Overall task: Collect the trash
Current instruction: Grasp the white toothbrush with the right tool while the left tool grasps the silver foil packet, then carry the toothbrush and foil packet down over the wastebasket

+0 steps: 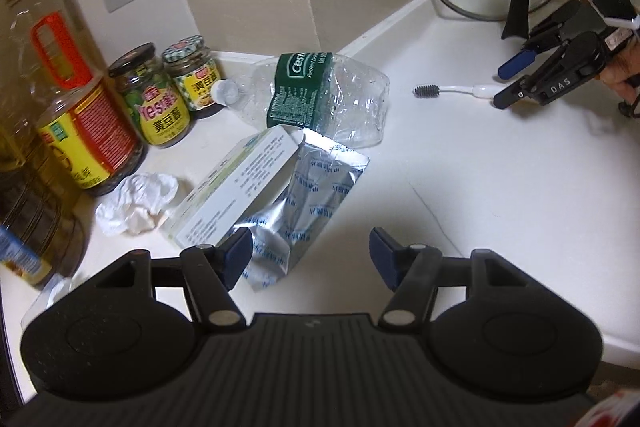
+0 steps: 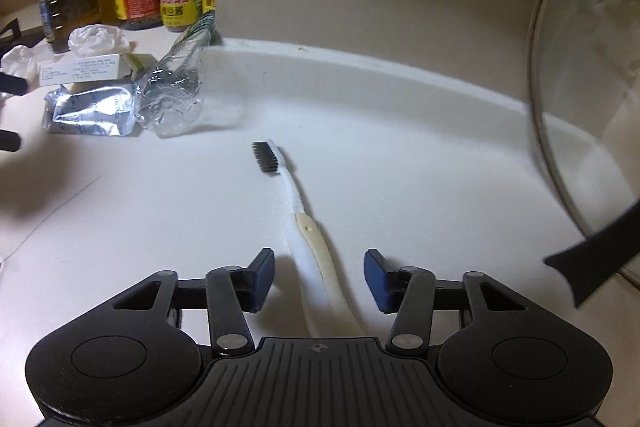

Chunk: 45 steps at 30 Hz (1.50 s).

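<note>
Two grippers were observed over a white countertop (image 1: 460, 187), both with jaws spread and nothing pinched. The left gripper (image 1: 311, 259) was found with bare counter between its pads; the silver foil pouch (image 1: 304, 195) lay just ahead of its left finger (image 1: 236, 259), partly covered by it. A white carton (image 1: 236, 187) rested on the pouch, ahead and to the left of the jaws. A crushed clear bottle (image 1: 320, 95) with a green label lay on its side farther ahead, touching the pouch. A crumpled tissue (image 1: 136, 203) was noted well to the left of the jaws, beside the carton, near the sauce jars (image 1: 160, 99) and oil bottles (image 1: 52, 99).

The right gripper (image 2: 319, 277) was found straddling the handle of a toothbrush (image 2: 304, 227), which lay flat on the counter; a gap was seen between each pad and the handle. The bristled head pointed ahead of the jaws. A glass lid (image 2: 580, 75) was seen leaning to the right of the jaws. In the left wrist view, the right gripper was held in a hand (image 1: 624, 75).
</note>
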Each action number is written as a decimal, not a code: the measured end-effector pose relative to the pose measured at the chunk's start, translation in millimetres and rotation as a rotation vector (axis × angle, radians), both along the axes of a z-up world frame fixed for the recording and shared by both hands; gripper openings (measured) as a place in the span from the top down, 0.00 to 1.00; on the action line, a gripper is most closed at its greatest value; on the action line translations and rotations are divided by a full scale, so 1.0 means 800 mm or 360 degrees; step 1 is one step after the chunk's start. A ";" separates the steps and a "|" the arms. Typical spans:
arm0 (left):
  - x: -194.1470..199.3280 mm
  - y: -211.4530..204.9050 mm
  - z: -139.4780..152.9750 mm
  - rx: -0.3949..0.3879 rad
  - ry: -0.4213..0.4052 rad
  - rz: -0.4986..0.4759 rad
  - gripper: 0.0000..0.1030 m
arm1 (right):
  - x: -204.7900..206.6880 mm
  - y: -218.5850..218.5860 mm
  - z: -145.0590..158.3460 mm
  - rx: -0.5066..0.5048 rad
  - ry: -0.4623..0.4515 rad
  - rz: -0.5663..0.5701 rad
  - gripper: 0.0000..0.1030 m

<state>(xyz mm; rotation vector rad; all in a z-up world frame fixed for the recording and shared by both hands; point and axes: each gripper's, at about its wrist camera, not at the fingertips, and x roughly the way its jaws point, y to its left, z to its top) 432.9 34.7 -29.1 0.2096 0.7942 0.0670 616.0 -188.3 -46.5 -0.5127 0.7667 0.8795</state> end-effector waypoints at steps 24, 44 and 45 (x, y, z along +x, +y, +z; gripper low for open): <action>0.071 0.003 -0.031 0.0095 0.0257 -0.0192 0.62 | -0.049 0.008 0.022 0.0173 0.0055 -0.0002 0.79; 0.066 -0.011 -0.027 -0.0142 0.0275 -0.0025 0.53 | -0.072 -0.004 0.020 0.0290 0.0148 -0.0111 0.79; 0.066 -0.010 -0.027 -0.0166 0.0280 -0.0016 0.55 | -0.072 -0.005 0.020 0.0294 0.0150 -0.0117 0.79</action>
